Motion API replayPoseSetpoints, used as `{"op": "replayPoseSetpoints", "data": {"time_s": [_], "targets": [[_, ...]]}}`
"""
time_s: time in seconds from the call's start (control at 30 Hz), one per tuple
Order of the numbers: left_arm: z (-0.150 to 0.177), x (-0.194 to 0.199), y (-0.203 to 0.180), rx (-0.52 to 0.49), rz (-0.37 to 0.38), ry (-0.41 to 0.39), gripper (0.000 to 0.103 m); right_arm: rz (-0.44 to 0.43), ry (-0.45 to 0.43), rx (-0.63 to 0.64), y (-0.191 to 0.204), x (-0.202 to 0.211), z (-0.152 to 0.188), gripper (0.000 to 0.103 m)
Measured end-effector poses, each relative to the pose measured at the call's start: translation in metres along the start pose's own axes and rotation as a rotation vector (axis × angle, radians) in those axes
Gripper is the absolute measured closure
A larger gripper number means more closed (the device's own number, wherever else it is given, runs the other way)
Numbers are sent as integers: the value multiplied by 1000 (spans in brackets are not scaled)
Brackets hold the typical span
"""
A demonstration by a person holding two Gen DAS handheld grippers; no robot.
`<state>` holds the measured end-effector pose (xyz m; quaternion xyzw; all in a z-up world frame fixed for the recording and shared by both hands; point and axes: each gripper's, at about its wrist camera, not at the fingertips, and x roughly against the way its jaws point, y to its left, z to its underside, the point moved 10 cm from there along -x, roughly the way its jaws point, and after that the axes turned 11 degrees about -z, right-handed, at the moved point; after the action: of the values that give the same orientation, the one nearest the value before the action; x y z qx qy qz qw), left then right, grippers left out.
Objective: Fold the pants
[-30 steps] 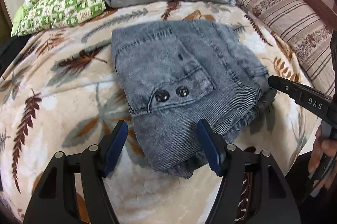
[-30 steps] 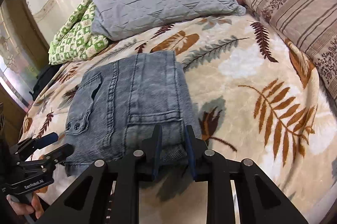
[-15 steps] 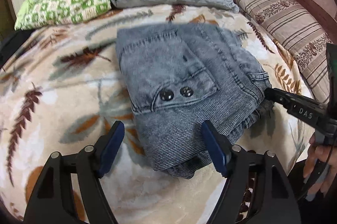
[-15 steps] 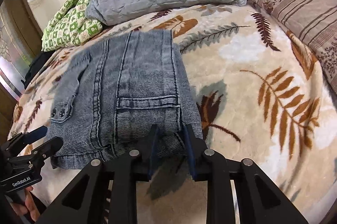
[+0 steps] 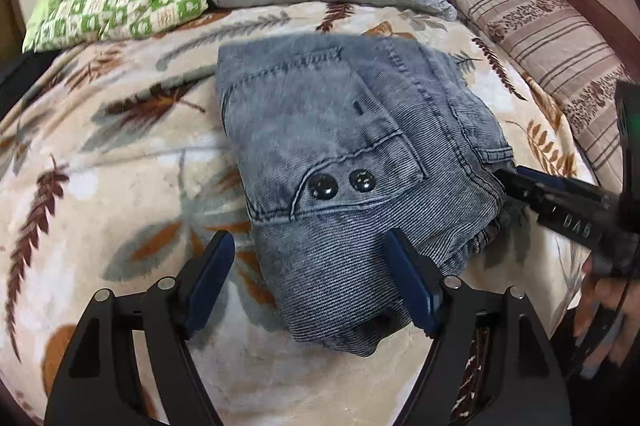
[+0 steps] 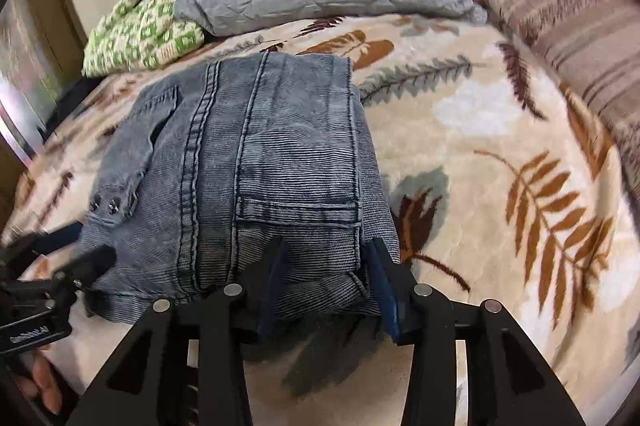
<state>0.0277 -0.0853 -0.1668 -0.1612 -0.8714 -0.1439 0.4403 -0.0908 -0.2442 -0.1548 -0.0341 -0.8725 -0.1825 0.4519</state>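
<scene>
Folded pants (image 5: 344, 161) lie mid-bed (image 5: 120, 185), near its front edge. Left hand-held gripper (image 5: 308, 286) spread wide over the near hem; right hand-held gripper (image 6: 328, 286) spread, straddling the waistband corner.

folded pants (image 6: 248, 185), right tool (image 6: 328, 278) open

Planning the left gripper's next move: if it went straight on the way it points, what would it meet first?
Most likely the folded pants: the open left gripper points at their near edge, though height above them is unclear.
</scene>
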Motion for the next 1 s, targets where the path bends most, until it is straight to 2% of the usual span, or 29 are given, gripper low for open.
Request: {"op": "replayPoseSetpoints", "data": {"time_s": [0.23, 0.43, 0.57, 0.63, 0.7, 0.8, 0.9, 1.0], "targets": [[-25, 16, 15, 28, 0, -46, 25, -11, -31, 7, -3, 26, -20, 60], [-22, 17, 16, 13, 2, -43, 25, -67, -31, 49, 30, 28, -33, 56], [-6, 9, 11, -30, -8, -11, 27, -119, -2, 80, 57, 24, -18, 56], [3, 1, 7, -46, -11, 12, 31, -96, 36, 115, 64, 12, -4, 57], [7, 1, 6, -29, -9, 2, 31, -79, 62, 125, 62, -3, 7, 58], [11, 0, 5, -24, -14, -1, 31, -98, 39, 75, 53, -7, 12, 57], [13, 0, 4, -19, -17, -11, 31, -84, 28, 99, 53, -6, 17, 57], [8, 5, 7, -13, 9, -14, 31, -107, 23, 86, 51, -2, 15, 56]]}}
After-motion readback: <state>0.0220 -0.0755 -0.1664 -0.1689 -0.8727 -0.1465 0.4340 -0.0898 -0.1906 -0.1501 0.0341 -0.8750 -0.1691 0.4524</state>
